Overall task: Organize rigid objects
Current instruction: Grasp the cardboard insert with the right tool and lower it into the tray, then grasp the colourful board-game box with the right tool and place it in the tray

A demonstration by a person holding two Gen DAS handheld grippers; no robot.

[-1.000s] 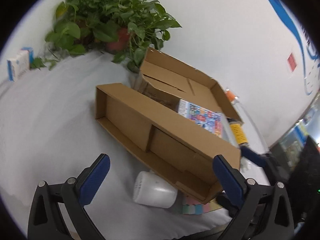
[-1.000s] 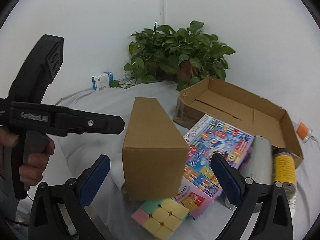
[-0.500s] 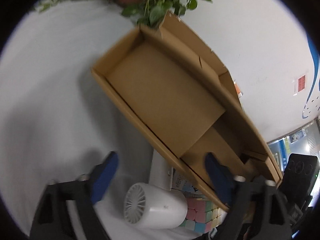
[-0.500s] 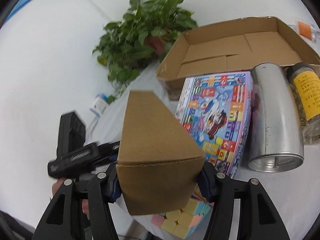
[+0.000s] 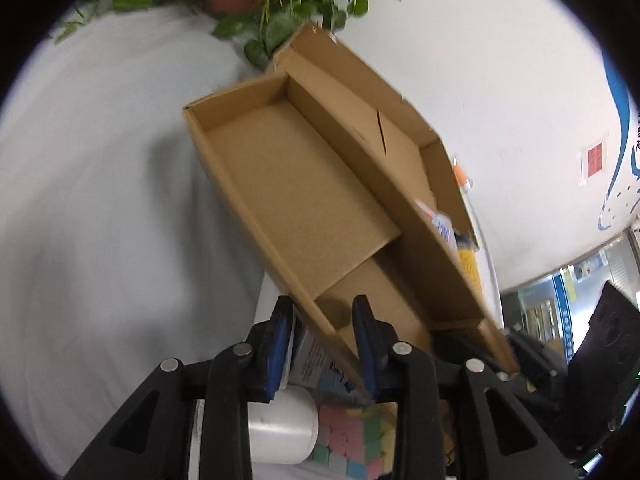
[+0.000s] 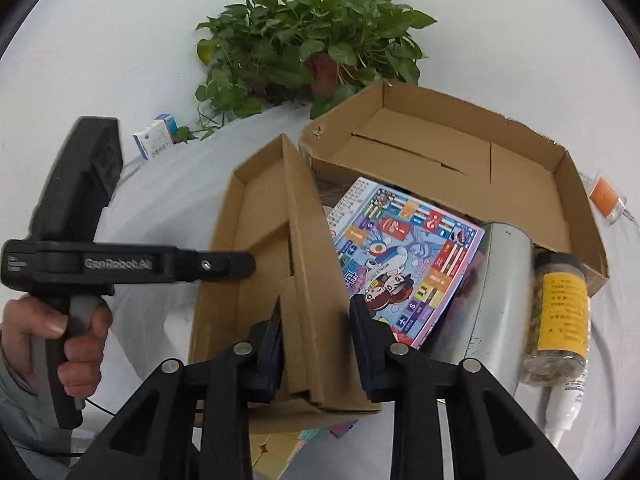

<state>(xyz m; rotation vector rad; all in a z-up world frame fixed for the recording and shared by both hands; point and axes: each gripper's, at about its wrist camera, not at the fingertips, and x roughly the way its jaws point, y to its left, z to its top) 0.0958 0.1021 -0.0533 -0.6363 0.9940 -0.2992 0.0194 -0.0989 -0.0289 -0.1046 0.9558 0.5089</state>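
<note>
Narrow cardboard box (image 6: 260, 264) held tilted above the surface (image 5: 100, 200), beside the larger box (image 6: 460, 168); left tongs (image 5: 322, 350) clamp its near wall, right tongs (image 6: 316, 344) clamp its other wall; judgement: level both grips together before lowering.

Long open cardboard box (image 5: 304, 200) tilts above the pastel cube (image 5: 344, 444), its wall gripped.

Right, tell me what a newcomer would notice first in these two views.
The long narrow cardboard box, tipped up at the centre, with the right claw pinching its near wall and the left claw clamped on its other side. Beside it lies a colourful board game box, against a bigger open carton. A leafy potted plant stands behind.
</note>
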